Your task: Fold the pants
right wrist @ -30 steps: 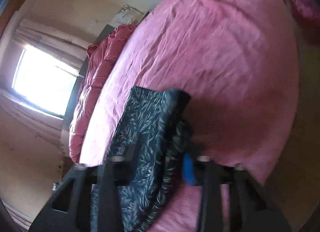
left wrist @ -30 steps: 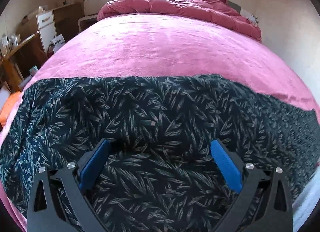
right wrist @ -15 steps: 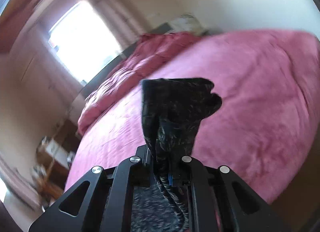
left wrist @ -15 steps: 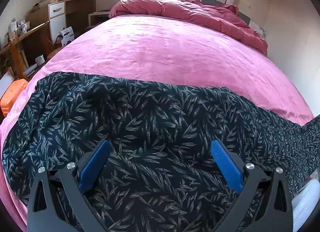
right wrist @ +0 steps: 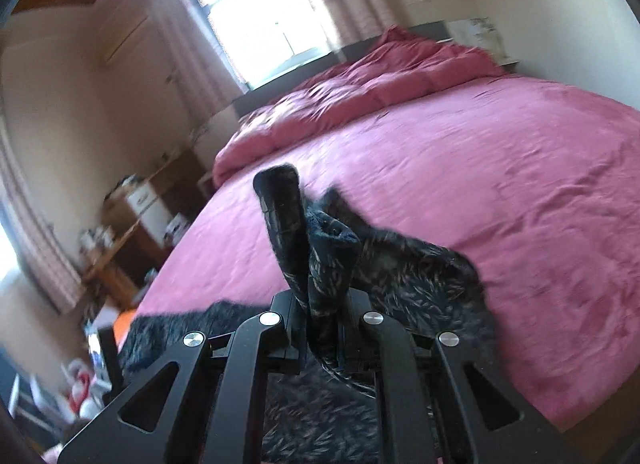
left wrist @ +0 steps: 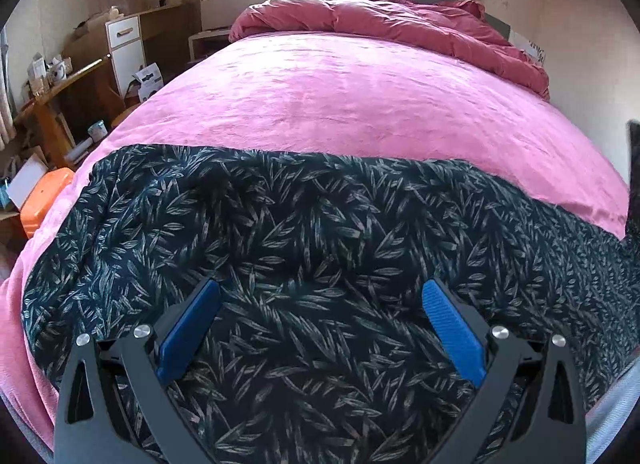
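Dark pants (left wrist: 312, 232) with a pale leaf print lie spread across the near end of a pink bed (left wrist: 352, 104). Above them hovers my left gripper (left wrist: 320, 304), open, its blue pads (left wrist: 188, 332) wide apart with only flat cloth below. In the right wrist view my right gripper (right wrist: 320, 328) is shut on a bunched end of the pants (right wrist: 308, 248), which sticks up between the fingers. The rest of the pants (right wrist: 420, 276) trails down onto the bed behind it. At the right edge of the left wrist view the cloth rises off the bed.
A crumpled red duvet (left wrist: 384, 20) lies at the head of the bed under a window (right wrist: 260, 12). Left of the bed stand a wooden desk (left wrist: 60, 84), a white drawer unit (left wrist: 124, 44) and an orange box (left wrist: 44, 196). A wall runs along the bed's right side.
My right gripper has rolled upright and risen, lifting the gripped end of the pants off the bed. The left gripper stays open and has drawn back slightly, showing more of the bed.
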